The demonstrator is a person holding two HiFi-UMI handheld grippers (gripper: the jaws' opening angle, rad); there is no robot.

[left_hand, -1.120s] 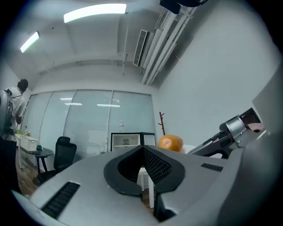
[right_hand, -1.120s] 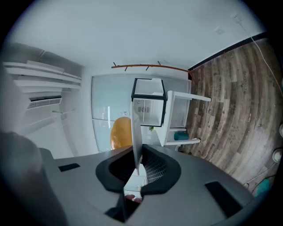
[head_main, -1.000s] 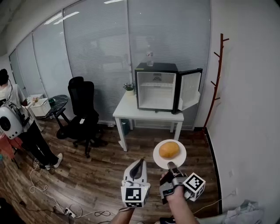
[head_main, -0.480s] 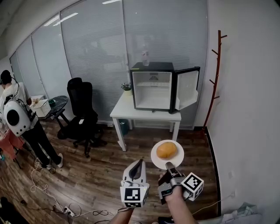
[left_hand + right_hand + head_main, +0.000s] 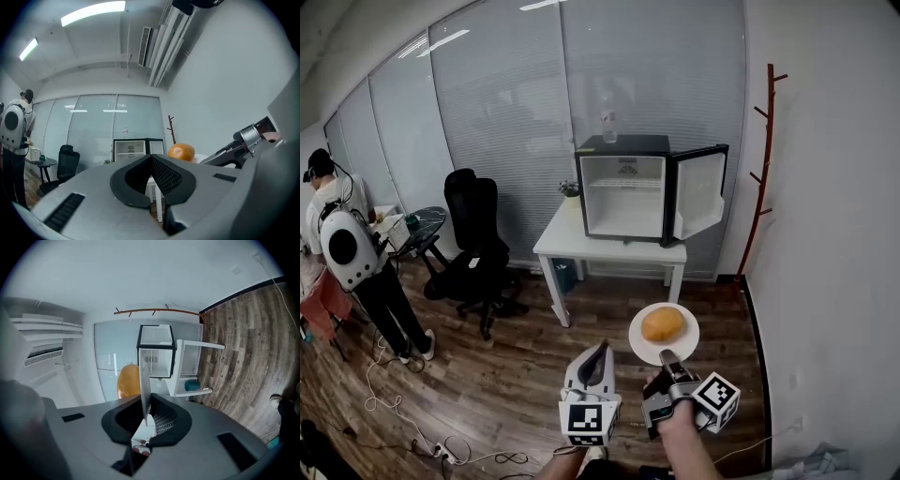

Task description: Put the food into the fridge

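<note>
While the person [image 5: 345,255] at the far left has drifted a little to the right of the head view since a second ago, and the fridge [image 5: 623,195] has slid slightly left in it, the right gripper [image 5: 667,356] still holds a white plate [image 5: 687,339] over the wooden floor [image 5: 516,375]. Its fingers [image 5: 165,420] pinch the plate's near rim, so the plate reaches away from them toward the fridge, roughly level. A golden bun [image 5: 662,324] sits at the plate's middle, just beyond the fingertips and clear of them, its long axis running left to right, the right end slightly higher. The left gripper [image 5: 602,346] hangs just beside, fingers pressed together on nothing. Well ahead, the fridge stands open on a white table [image 5: 581,246], its door swung right, a bottle [image 5: 607,124] on top.
</note>
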